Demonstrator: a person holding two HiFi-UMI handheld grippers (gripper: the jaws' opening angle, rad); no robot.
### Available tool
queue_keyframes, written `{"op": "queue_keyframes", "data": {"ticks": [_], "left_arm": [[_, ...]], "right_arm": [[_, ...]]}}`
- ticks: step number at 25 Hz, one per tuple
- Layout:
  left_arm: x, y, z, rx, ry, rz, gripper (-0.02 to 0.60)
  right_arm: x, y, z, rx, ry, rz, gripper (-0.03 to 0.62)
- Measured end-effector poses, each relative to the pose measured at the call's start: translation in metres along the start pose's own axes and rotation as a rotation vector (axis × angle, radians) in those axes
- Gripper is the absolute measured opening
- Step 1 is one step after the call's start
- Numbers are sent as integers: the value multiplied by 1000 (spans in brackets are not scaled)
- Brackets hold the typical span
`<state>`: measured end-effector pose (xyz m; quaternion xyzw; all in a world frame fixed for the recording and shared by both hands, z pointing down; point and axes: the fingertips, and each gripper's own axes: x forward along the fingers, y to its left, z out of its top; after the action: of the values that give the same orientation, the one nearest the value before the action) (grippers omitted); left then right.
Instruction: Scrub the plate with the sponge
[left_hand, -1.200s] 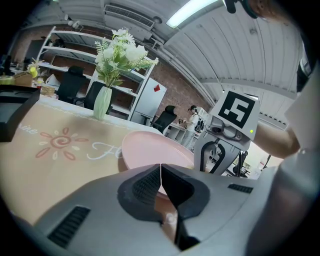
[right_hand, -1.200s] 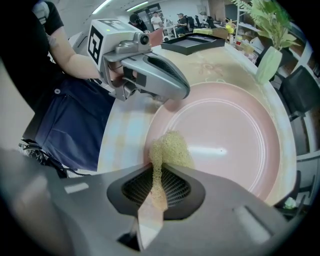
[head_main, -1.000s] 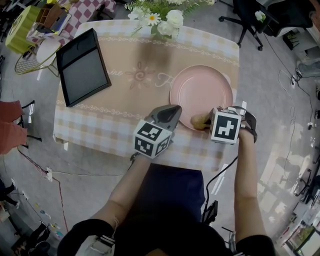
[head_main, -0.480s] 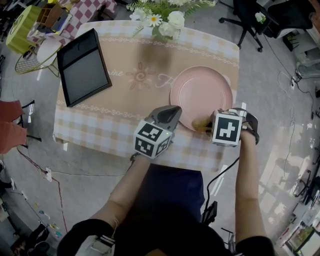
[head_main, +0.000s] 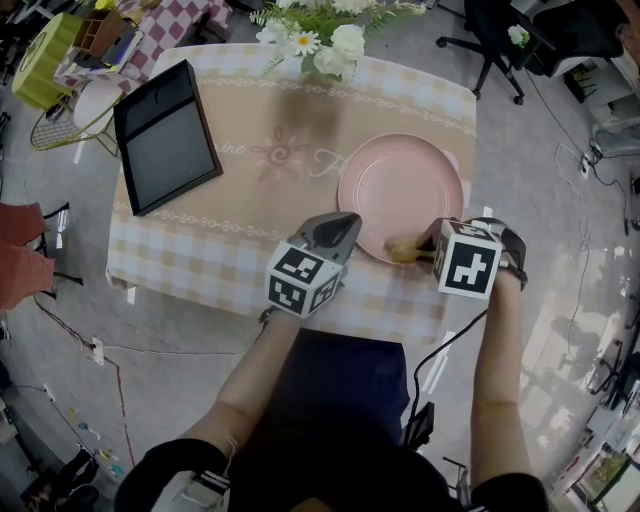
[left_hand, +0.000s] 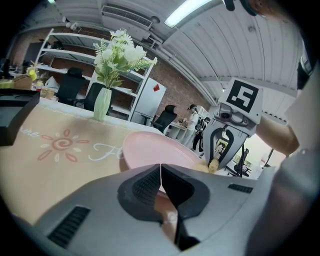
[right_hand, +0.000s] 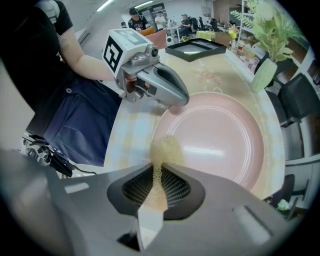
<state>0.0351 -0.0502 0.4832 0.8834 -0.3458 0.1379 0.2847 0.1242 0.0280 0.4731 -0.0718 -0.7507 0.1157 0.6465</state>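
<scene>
Your plate (head_main: 400, 190) looks like glazed ceramic: smooth, pink and glossy, and in the right gripper view a bright streak of reflected light lies across it. The sponge (right_hand: 162, 150) in your right gripper (head_main: 428, 247) is yellowish, porous and rough. Both grippers have matt grey plastic shells. Your left gripper (head_main: 348, 222) has finely ribbed black pads (left_hand: 142, 187) on its inner faces. The checked cloth (head_main: 260, 200) over the surface is matt fabric. The black tray (head_main: 165, 135) at far left has a dull sheen.

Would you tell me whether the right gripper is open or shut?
Shut on the sponge: the right gripper pinches it between its jaws, and the sponge's tip sits at the rim of the pink plate.
</scene>
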Motion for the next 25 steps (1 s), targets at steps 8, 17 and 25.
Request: {"op": "queue_keyframes", "data": {"ticks": [8,17,25], "left_arm": [[0,2,1,-1,-3,14,12],[3,3,3,-10,-11,28,12],[-3,12,10,-17,-12,42,12]], "right_arm": [[-36,-54,-5,48,-84,-289,44],[-62,-117,0,95,-186,-647,44],[-82,-162,7,143,-224,-937,44]]}}
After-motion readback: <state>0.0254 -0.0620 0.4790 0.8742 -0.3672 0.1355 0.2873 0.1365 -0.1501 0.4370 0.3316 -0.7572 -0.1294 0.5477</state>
